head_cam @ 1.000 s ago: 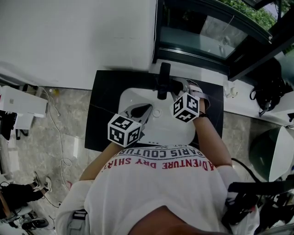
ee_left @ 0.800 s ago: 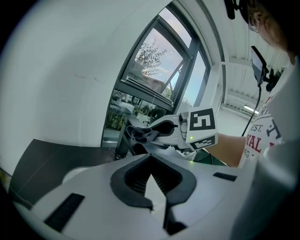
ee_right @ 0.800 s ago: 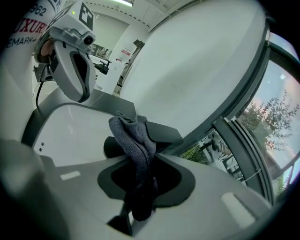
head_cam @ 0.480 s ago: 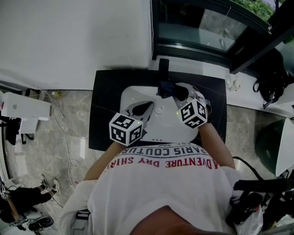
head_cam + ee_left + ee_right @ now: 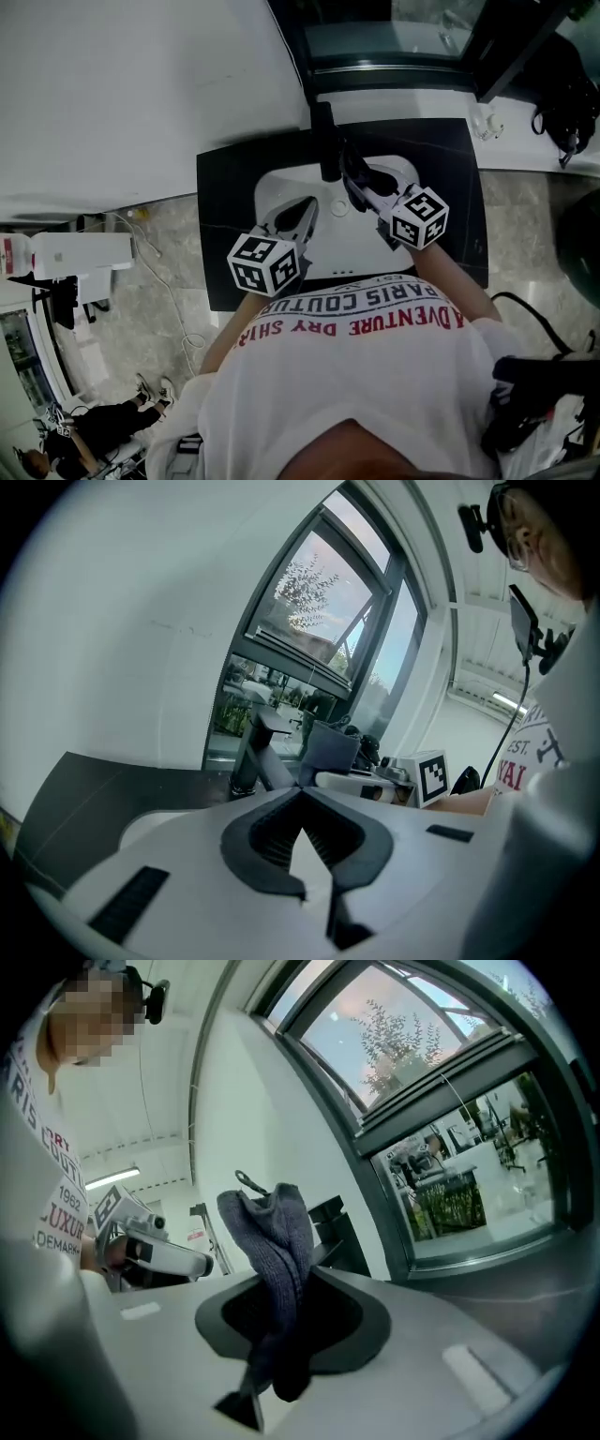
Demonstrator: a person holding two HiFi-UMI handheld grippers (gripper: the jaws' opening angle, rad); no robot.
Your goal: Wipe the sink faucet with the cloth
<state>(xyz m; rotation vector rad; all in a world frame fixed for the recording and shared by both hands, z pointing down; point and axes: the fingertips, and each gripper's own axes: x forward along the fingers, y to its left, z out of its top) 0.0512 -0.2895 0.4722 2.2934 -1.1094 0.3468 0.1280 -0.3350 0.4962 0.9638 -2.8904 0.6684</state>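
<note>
A black faucet (image 5: pixel 325 141) stands at the back rim of the white sink (image 5: pixel 361 253). My right gripper (image 5: pixel 349 171) is shut on a dark grey cloth (image 5: pixel 272 1232), and it holds the cloth close beside the faucet's right side; whether they touch I cannot tell. In the right gripper view the faucet (image 5: pixel 336 1230) shows just behind the cloth, pinched at my right gripper (image 5: pixel 302 1269). My left gripper (image 5: pixel 306 206) hovers over the left of the basin, shut and empty. Its own view shows my left gripper (image 5: pixel 302 791), the faucet (image 5: pixel 255 754) and the cloth (image 5: pixel 328 750) ahead.
The sink is set in a black countertop (image 5: pixel 225 187) against a white wall (image 5: pixel 141 84). A dark-framed window (image 5: pixel 394 37) runs behind the faucet. The person's white shirt (image 5: pixel 356 375) fills the near side. Stone floor (image 5: pixel 169 272) lies left.
The right gripper's marker cube has drawn back to the right of the faucet while the cloth stays by it. The head camera has shifted. The left gripper has hardly moved.
</note>
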